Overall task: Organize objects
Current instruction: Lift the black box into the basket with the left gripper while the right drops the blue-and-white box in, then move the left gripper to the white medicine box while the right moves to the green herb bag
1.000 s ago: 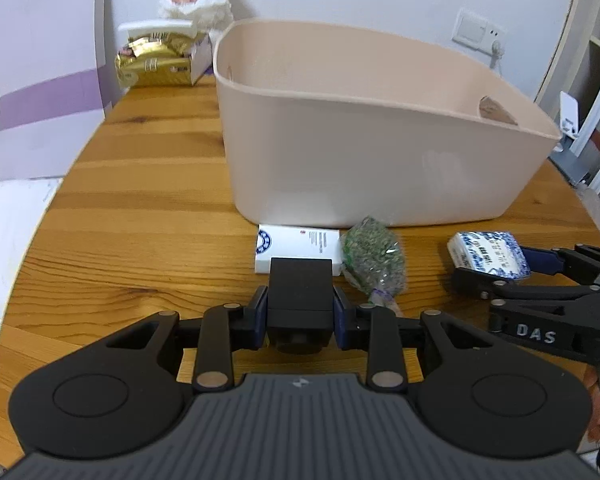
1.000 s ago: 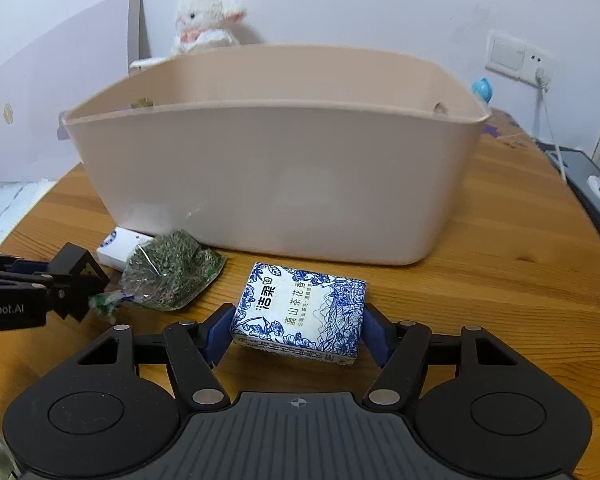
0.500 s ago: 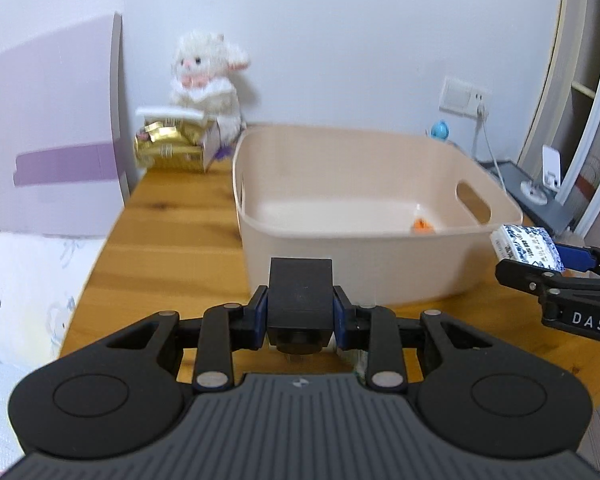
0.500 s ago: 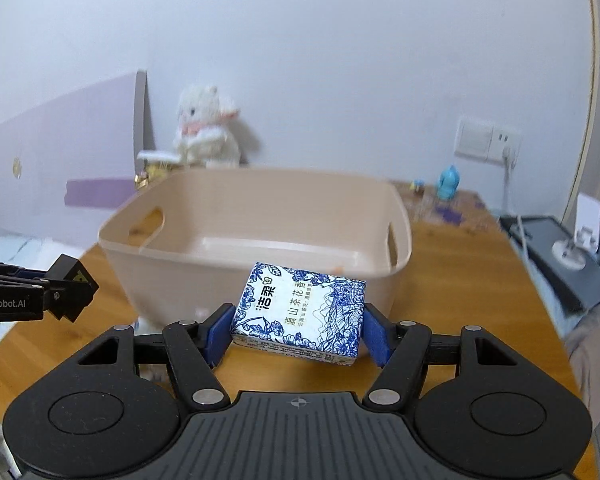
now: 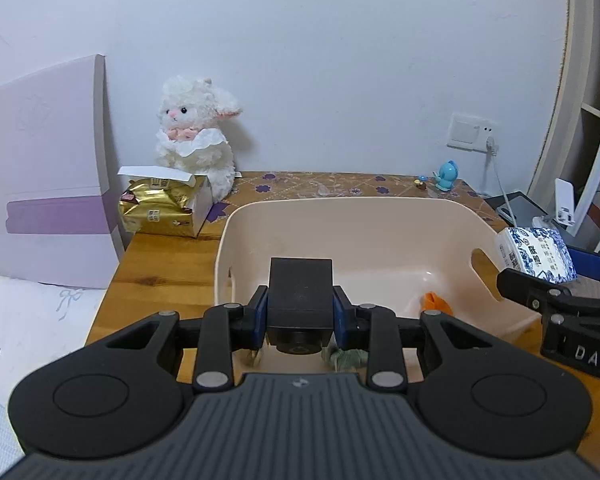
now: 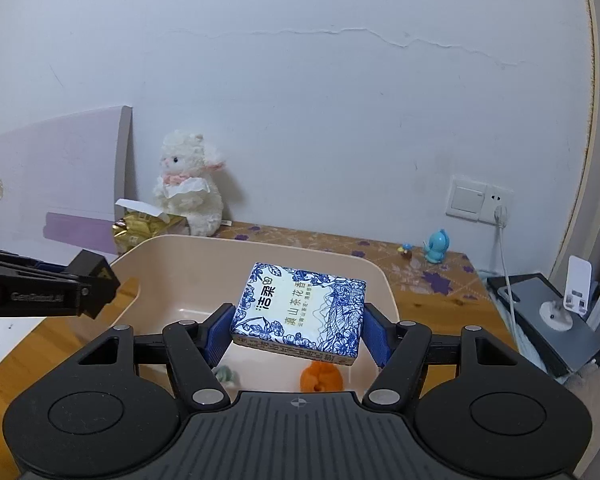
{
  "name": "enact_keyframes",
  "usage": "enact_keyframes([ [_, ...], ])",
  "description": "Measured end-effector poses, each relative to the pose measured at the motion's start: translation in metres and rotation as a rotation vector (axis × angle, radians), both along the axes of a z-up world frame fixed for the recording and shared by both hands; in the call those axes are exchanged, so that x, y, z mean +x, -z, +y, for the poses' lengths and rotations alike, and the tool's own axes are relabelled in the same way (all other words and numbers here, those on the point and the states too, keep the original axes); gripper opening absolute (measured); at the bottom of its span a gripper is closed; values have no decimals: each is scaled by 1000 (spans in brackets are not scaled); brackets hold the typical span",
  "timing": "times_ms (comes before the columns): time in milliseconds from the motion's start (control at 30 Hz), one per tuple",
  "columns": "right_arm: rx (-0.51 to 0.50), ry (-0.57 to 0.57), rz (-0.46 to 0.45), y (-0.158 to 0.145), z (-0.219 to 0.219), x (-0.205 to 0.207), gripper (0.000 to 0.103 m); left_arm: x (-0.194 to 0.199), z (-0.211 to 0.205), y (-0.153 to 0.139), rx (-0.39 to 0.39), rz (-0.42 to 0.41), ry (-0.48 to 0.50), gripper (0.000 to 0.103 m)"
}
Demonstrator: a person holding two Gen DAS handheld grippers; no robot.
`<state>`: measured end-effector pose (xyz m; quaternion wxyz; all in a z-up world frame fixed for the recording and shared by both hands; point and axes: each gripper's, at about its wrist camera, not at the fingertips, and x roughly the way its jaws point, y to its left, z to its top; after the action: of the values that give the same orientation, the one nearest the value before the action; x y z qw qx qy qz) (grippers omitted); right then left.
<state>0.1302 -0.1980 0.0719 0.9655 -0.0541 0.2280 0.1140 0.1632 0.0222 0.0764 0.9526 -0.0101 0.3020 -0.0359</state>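
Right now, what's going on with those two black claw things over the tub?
A person is tidying small items into the beige tub on the wooden table. The left gripper clamps a black box, and the right gripper clamps a blue-and-white tissue pack. Both are held above the tub, which already contains an orange item.

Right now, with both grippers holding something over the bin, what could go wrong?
1. The tissue pack in the right gripper hangs tilted; released here, it may land on the orange object.
2. The left gripper holds a black box low, near the bin wall; it could bump the rim.
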Motion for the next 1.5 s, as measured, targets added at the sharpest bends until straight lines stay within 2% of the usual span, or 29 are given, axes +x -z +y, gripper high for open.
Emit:
enact_keyframes([
  [233, 2, 16, 27, 13, 4, 35, 64, 45, -13, 26, 35, 59, 10, 34],
  [433, -26, 14, 68, 32, 14, 58, 64, 69, -20, 48, 57, 111, 27, 34],
  [700, -38, 24, 119, 53, 17, 73, 65, 79, -22, 64, 70, 153, 45, 34],
  [933, -31, 30, 114, 50, 15, 71, 72, 72, -20, 55, 57, 141, 47, 35],
  [967, -30, 30, 108, 47, 14, 69, 73, 70, -20, 53, 61, 136, 47, 38],
  [1000, -30, 30, 100, 45, 14, 67, 75, 67, -19, 50, 65, 130, 45, 45],
  [1133, -25, 30, 76, 33, 14, 53, 78, 52, -16, 38, 72, 101, 41, 48],
  [1167, -22, 28, 72, 30, 14, 50, 79, 47, -14, 35, 73, 97, 39, 53],
  [1200, -20, 26, 69, 28, 14, 46, 80, 44, -13, 32, 73, 93, 35, 62],
  [1233, -18, 24, 65, 25, 14, 42, 80, 39, -11, 29, 75, 84, 27, 65],
  [1367, -17, 12, 56, 17, 15, 25, 88, 18, -2, 22, 79, 69, 17, 71],
  [1500, -17, -2, 69, 14, 15, 9, 90, -1, 5, 23, 91, 78, 13, 73],
])
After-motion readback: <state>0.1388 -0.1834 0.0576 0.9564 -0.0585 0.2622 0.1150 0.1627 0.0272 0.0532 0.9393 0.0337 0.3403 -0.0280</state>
